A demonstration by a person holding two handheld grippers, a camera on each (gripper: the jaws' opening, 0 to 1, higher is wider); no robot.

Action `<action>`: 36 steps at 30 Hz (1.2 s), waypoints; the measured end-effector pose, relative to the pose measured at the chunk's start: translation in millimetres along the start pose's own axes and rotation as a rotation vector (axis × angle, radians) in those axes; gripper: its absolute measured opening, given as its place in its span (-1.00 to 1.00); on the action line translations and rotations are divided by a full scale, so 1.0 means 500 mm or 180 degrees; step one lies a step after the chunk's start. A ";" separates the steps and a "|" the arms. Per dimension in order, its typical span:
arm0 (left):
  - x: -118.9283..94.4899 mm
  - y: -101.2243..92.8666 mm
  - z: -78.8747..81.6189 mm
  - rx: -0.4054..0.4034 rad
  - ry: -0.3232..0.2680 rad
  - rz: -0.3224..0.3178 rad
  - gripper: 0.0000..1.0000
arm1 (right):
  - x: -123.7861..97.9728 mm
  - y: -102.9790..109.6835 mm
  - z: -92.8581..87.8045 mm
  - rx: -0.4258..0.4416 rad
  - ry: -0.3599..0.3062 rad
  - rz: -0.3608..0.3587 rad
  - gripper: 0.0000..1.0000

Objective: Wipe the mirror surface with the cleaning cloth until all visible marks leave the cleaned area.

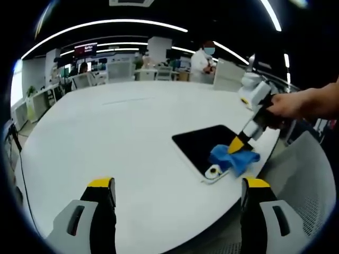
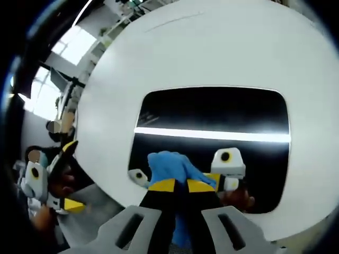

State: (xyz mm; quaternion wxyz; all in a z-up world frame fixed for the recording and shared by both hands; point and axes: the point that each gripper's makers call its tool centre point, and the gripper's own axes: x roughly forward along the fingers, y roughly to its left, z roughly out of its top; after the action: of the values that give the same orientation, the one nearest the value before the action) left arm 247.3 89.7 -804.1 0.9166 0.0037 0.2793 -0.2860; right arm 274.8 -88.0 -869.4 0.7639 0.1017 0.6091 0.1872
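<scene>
Two grippers are in use, but the work is carried by one. The right gripper point(image 2: 175, 186) is seen with its jaws drawn together on the blue cleaning cloth point(image 2: 168, 164), which is pressed onto the near corner of the mirror point(image 2: 212, 114). The left gripper point(image 1: 177, 193) is held wide apart with nothing in it, above the white table point(image 1: 106, 132) and well clear of the mirror.

Step in hand, as judged: wiping, at an early or middle stage. Faint smears are visible on the glass near its upper left corner in the right gripper view; the rest is dark with a reflected light strip, so other marks cannot be ruled out.

For a good pass, the cloth should be kept flat under the jaw tips, with even downward pressure, and drawn in overlapping strokes from the near corner toward the smeared corner. The mirror lies close to the table edge; a hard push might slide it, so steadying with the free gripper may be warranted.

The cloth lies on the mirror, bunched around and ahead of the right jaw tips.
</scene>
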 end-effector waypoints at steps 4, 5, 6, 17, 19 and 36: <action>0.001 0.001 0.000 -0.0003 0.0001 0.0000 0.98 | 0.006 -0.004 0.022 -0.0026 -0.0017 -0.0025 -0.98; 0.001 0.000 -0.001 -0.0001 0.0006 0.0001 0.98 | 0.007 -0.005 0.026 -0.0026 -0.0020 -0.0029 -0.98; 0.000 0.001 -0.001 0.0005 0.0006 0.0002 0.98 | 0.009 -0.006 0.033 -0.0030 -0.0025 -0.0034 -0.98; 0.001 0.001 -0.001 0.0016 0.0012 0.0013 0.98 | 0.026 -0.022 0.116 -0.0119 -0.0114 -0.0142 -0.98; 0.002 0.001 -0.002 0.0025 0.0016 0.0013 0.98 | 0.028 -0.023 0.129 -0.0133 -0.0132 -0.0161 -0.98; 0.008 0.009 -0.005 0.0045 0.0007 0.0027 0.98 | 0.042 -0.026 0.208 -0.0228 -0.0226 -0.0240 -0.97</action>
State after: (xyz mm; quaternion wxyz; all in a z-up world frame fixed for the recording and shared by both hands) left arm 251.0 91.8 -808.6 0.9175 0.0117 0.2783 -0.2841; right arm 381.5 -83.7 -868.6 0.7947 0.0579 0.5780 0.1762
